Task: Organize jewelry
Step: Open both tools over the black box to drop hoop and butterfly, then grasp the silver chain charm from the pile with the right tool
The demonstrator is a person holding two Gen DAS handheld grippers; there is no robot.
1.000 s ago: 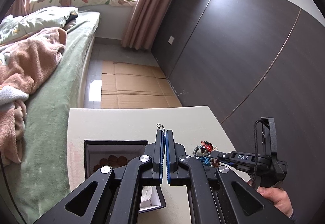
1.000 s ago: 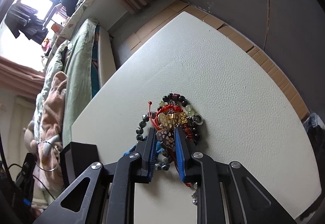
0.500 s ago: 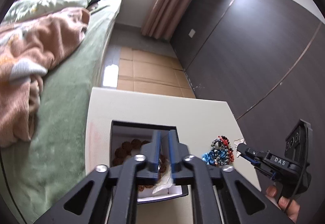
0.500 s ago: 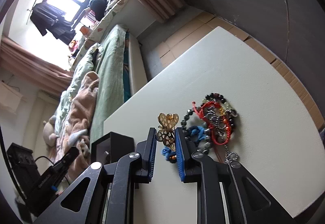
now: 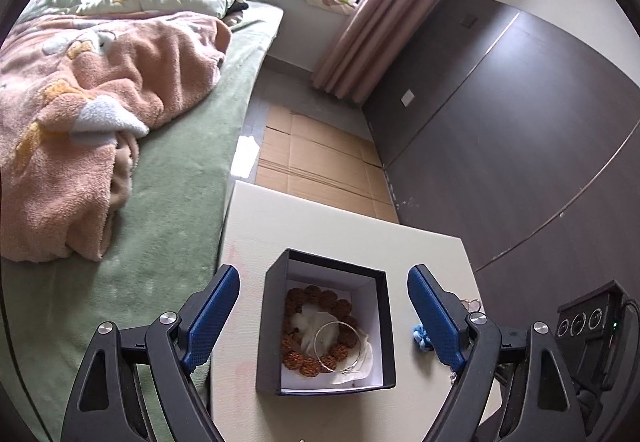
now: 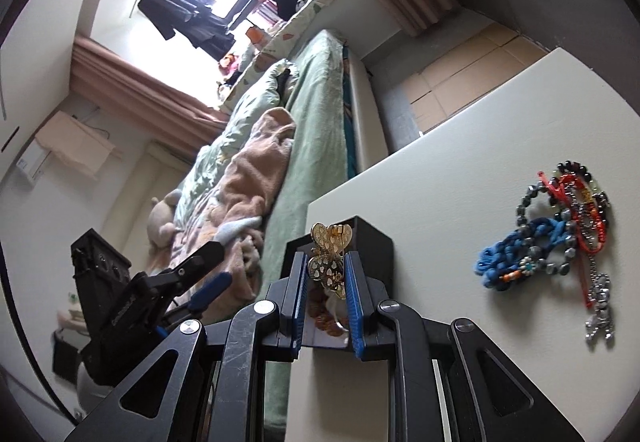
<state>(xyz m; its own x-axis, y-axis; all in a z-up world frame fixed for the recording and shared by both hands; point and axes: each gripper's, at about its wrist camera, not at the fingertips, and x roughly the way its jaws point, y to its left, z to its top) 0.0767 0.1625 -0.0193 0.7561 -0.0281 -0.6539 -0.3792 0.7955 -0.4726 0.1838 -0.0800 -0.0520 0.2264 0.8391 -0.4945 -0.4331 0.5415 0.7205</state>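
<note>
Black box (image 5: 382, 326) stands on the white table (image 5: 332, 230) near its bed-side edge; bare tabletop lies beyond it. Left gripper (image 5: 322, 316), jaws opening and empty, straddles the box. Right gripper (image 6: 326, 280) pinches a gold butterfly ornament (image 6: 330, 254) just before the box; the jewelry pile (image 6: 560, 234) lies well apart from the box.

- Box (image 5: 382, 322): black outside, white inside, square, lidless, upright on the white table near its bed-side edge.
- Bead bracelet (image 5: 316, 298): brown knobbly beads in a ring, flat on the box floor around crumpled white paper.
- Bangle (image 5: 338, 346): thin clear ring, lying over the beads and paper.
- Butterfly piece (image 6: 330, 262): gold, pierced with heart shapes, standing upright, pinched between blue pads in front of the box.
- Pile (image 6: 560, 238): blue cord, dark beads, red string and a silver chain, tangled on the table, well apart from the box.
</note>
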